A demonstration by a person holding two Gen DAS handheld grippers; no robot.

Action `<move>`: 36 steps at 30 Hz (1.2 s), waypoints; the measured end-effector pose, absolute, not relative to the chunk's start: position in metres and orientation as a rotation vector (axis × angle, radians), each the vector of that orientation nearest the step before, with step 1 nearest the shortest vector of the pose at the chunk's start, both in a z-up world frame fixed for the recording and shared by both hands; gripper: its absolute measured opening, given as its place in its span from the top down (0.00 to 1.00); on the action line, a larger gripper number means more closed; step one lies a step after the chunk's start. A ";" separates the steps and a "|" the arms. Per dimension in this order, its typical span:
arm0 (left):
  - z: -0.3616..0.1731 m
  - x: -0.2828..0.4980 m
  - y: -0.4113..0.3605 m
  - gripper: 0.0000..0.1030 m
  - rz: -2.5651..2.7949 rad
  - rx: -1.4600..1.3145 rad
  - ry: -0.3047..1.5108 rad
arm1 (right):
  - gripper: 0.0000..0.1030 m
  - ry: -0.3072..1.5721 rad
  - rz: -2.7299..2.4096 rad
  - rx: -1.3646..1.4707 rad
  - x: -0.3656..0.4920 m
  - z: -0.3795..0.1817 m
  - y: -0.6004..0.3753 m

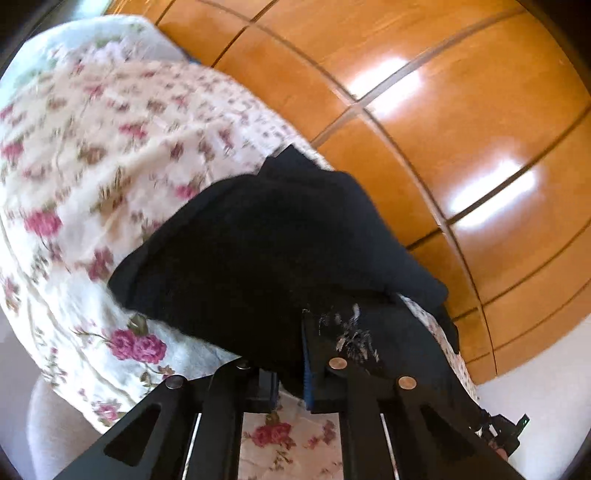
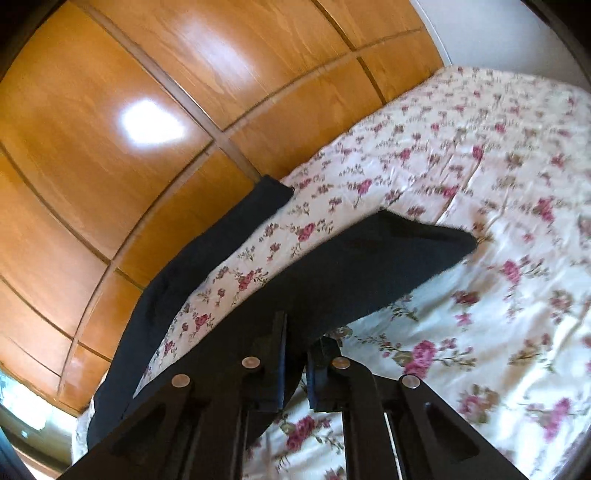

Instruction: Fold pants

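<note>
pants: dark, legs running away toward wooden wardrobe, over floral bed | left gripper: angled down, fingers clamped on pants | right gripper: angled down, fingers clamped on pants

Black pants on white, pink-rose-patterned bedspread; orange-brown wooden wardrobe.

Glossy orange-brown wooden wardrobe panels across upper right, bright window glare on them; floral rose-print bedspread spread at right; white wall strip at top right.
</note>
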State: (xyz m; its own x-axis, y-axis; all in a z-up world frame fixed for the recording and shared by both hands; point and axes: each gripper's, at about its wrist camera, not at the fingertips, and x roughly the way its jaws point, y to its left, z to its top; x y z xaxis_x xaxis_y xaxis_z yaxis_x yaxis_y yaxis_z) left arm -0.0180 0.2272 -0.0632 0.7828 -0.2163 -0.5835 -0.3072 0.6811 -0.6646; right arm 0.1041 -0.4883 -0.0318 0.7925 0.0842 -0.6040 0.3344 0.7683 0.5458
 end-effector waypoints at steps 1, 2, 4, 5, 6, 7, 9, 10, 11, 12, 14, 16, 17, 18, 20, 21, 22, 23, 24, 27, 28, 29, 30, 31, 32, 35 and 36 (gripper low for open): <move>-0.059 -0.022 0.229 0.93 0.048 -0.839 0.683 | 0.92 0.647 -0.158 0.669 0.097 -0.027 -0.489; -0.055 -0.027 0.231 0.93 0.036 -0.845 0.675 | 0.92 0.642 -0.163 0.660 0.092 -0.026 -0.490; -0.050 -0.038 0.232 0.93 0.022 -0.853 0.669 | 0.92 0.637 -0.173 0.653 0.077 -0.023 -0.495; -0.049 -0.041 0.230 0.93 0.018 -0.853 0.671 | 0.92 0.638 -0.178 0.653 0.073 -0.023 -0.496; -0.049 -0.046 0.228 0.93 0.013 -0.851 0.675 | 0.92 0.639 -0.183 0.652 0.067 -0.023 -0.499; -0.050 -0.049 0.226 0.93 0.011 -0.844 0.681 | 0.92 0.642 -0.194 0.649 0.058 -0.024 -0.502; -0.054 -0.053 0.224 0.93 0.013 -0.829 0.698 | 0.92 0.650 -0.216 0.646 0.047 -0.027 -0.506; -0.060 -0.055 0.223 0.93 0.020 -0.827 0.711 | 0.92 0.658 -0.229 0.655 0.038 -0.032 -0.510; -0.064 -0.060 0.223 0.93 0.024 -0.831 0.720 | 0.92 0.666 -0.236 0.665 0.033 -0.038 -0.513; -0.070 -0.060 0.222 0.93 0.034 -0.837 0.733 | 0.92 0.677 -0.244 0.680 0.028 -0.044 -0.516; -0.082 -0.063 0.221 0.93 0.051 -0.835 0.761 | 0.92 0.703 -0.254 0.716 0.022 -0.058 -0.520; -0.090 -0.056 0.221 0.91 0.064 -0.816 0.794 | 0.91 0.739 -0.268 0.735 0.020 -0.074 -0.521; -0.091 -0.056 0.221 0.90 0.065 -0.806 0.799 | 0.91 0.749 -0.274 0.731 0.020 -0.077 -0.521; -0.090 -0.057 0.220 0.83 0.069 -0.802 0.800 | 0.90 0.756 -0.281 0.723 0.019 -0.079 -0.520; -0.085 -0.063 0.221 0.72 0.053 -0.818 0.788 | 0.74 0.767 -0.318 0.706 0.017 -0.077 -0.521; -0.080 -0.068 0.223 0.69 0.048 -0.831 0.771 | 0.70 0.768 -0.356 0.687 0.015 -0.072 -0.521; -0.074 -0.076 0.227 0.69 0.057 -0.840 0.743 | 0.66 0.750 -0.402 0.658 0.011 -0.066 -0.521; -0.069 -0.081 0.229 0.69 0.076 -0.836 0.719 | 0.64 0.724 -0.432 0.637 0.008 -0.059 -0.521; -0.061 -0.088 0.232 0.68 0.111 -0.825 0.692 | 0.63 0.692 -0.451 0.611 0.005 -0.050 -0.519; -0.037 -0.100 0.239 0.66 0.201 -0.776 0.615 | 0.57 0.629 -0.440 0.505 0.008 -0.026 -0.502; -0.030 -0.100 0.242 0.65 0.218 -0.766 0.587 | 0.55 0.619 -0.415 0.461 0.013 -0.020 -0.491; -0.020 -0.099 0.245 0.64 0.239 -0.757 0.548 | 0.53 0.620 -0.372 0.413 0.022 -0.014 -0.477; -0.014 -0.096 0.247 0.60 0.246 -0.752 0.518 | 0.52 0.627 -0.334 0.378 0.031 -0.012 -0.465; -0.008 -0.087 0.250 0.52 0.243 -0.743 0.502 | 0.50 0.639 -0.284 0.344 0.041 -0.011 -0.449; -0.004 -0.079 0.253 0.47 0.238 -0.735 0.509 | 0.50 0.651 -0.236 0.324 0.052 -0.013 -0.435; 0.002 -0.037 0.251 0.45 0.184 -0.710 0.551 | 0.50 0.703 -0.110 0.289 0.080 -0.026 -0.391; 0.003 -0.022 0.250 0.45 0.167 -0.692 0.573 | 0.50 0.724 -0.077 0.282 0.089 -0.031 -0.377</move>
